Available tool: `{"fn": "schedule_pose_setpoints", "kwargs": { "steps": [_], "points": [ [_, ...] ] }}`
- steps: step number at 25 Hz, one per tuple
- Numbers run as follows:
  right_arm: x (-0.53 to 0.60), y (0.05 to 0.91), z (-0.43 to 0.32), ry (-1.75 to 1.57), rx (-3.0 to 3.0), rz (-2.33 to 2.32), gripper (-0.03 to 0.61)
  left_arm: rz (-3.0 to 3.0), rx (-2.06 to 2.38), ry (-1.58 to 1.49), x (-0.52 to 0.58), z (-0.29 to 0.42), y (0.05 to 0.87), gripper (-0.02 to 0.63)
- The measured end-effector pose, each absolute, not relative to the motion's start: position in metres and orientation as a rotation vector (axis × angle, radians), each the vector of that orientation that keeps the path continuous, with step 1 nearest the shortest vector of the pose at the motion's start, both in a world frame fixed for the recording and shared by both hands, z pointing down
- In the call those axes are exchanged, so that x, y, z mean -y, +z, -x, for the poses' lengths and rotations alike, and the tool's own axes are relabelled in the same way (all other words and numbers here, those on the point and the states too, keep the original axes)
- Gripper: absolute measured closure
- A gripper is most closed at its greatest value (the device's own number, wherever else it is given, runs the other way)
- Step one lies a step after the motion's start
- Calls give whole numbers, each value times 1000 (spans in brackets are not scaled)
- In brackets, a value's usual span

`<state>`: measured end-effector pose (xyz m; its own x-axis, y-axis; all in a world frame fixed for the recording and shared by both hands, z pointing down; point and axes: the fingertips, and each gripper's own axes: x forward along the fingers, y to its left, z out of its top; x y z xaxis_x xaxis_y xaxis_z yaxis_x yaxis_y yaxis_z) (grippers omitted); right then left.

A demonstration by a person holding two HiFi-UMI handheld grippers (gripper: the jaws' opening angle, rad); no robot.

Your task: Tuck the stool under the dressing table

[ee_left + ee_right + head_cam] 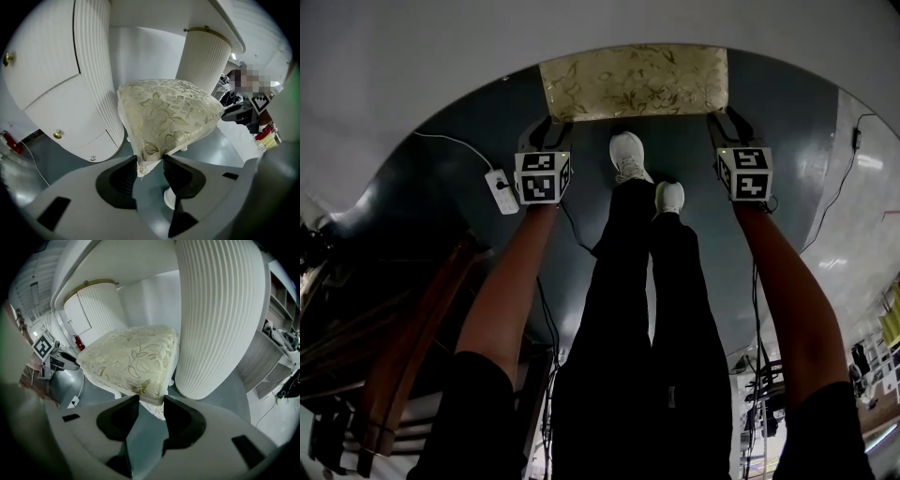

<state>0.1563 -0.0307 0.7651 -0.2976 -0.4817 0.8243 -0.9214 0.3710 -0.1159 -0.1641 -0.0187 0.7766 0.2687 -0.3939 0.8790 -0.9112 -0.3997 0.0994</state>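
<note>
Left gripper (150, 162): jaws clamped on the near left corner of the stool (168, 112) cushion.
Right gripper (151, 402): jaws clamped on the cushion's near right corner.
Stool: straight ahead of both grippers, its far end under the dressing table (581, 28).
Fluted pedestal (215, 315): just right of the right gripper's jaws, beside the cushion.

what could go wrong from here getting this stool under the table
1. The left gripper and right gripper each pinch only a cushion corner of the stool, so a grip may slip or strain the fabric.
2. The stool sits close beside the ribbed pedestal and could scrape it.
3. A power strip lies on the floor near the person's shoes, a possible trip.
</note>
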Motion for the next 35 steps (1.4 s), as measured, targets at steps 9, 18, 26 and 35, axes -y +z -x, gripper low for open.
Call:
{"fn": "schedule_pose_setpoints", "kwargs": {
  "steps": [9, 18, 26, 35],
  "points": [
    [33, 765, -147, 788, 1948, -1200, 397, -1920, 1213, 1054, 28, 173, 777, 433],
    [61, 765, -157, 776, 1900, -1293, 402, -1938, 1166, 1047, 41, 164, 778, 433],
    [72, 766, -158, 785, 1910, -1274, 402, -1967, 1161, 1108, 55, 161, 776, 426],
    [78, 763, -161, 804, 1929, -1249, 400, -1976, 1254, 1043, 58, 157, 767, 437]
  ]
}}
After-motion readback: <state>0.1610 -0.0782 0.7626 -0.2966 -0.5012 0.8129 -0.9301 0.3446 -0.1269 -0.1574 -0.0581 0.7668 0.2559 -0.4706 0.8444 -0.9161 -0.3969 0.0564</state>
